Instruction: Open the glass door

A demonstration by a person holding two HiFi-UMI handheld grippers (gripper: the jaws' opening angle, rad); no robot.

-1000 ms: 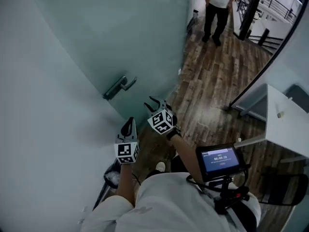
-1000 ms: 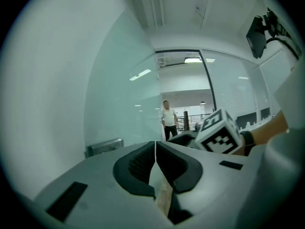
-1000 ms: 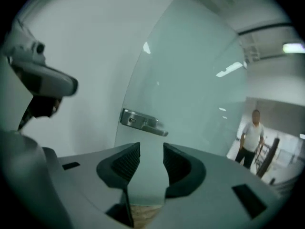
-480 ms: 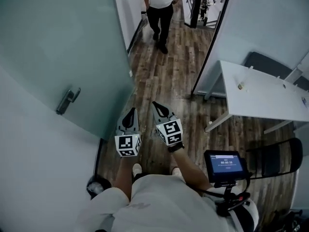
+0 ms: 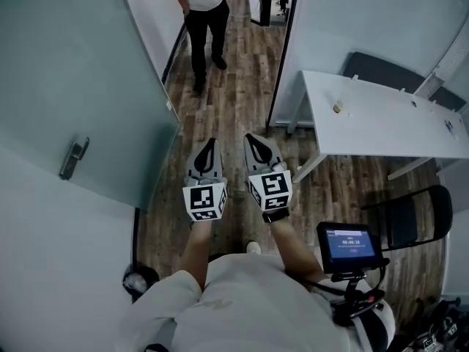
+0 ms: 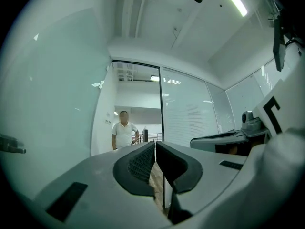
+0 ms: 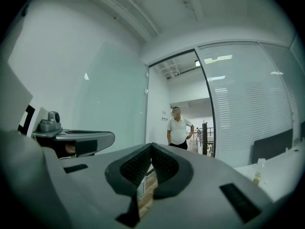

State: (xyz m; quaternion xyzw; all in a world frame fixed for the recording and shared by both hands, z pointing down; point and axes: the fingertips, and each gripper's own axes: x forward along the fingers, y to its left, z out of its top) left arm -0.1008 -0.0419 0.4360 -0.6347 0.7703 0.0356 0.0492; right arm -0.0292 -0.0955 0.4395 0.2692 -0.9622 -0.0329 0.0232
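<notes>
The frosted glass door (image 5: 66,72) stands swung open at the left of the head view, its metal lever handle (image 5: 73,158) well to the left of both grippers. My left gripper (image 5: 209,142) and right gripper (image 5: 253,138) are side by side over the wooden floor, both pointing at the open doorway. Each is shut with nothing between its pads. In the left gripper view the left gripper (image 6: 155,145) has the door (image 6: 57,104) on its left, with the handle (image 6: 12,145) at the edge. The right gripper (image 7: 151,146) faces the doorway too.
A person (image 5: 204,13) in a white shirt stands in the doorway ahead. A white table (image 5: 381,123) with a small bottle (image 5: 338,107) is at the right, with a black chair (image 5: 409,222) near it. A small screen (image 5: 349,246) hangs at my chest.
The right gripper's jaws have gone from open beside the handle to shut. Both grippers have drawn away from the door and now point at the doorway; the handle has slid far left in view.
</notes>
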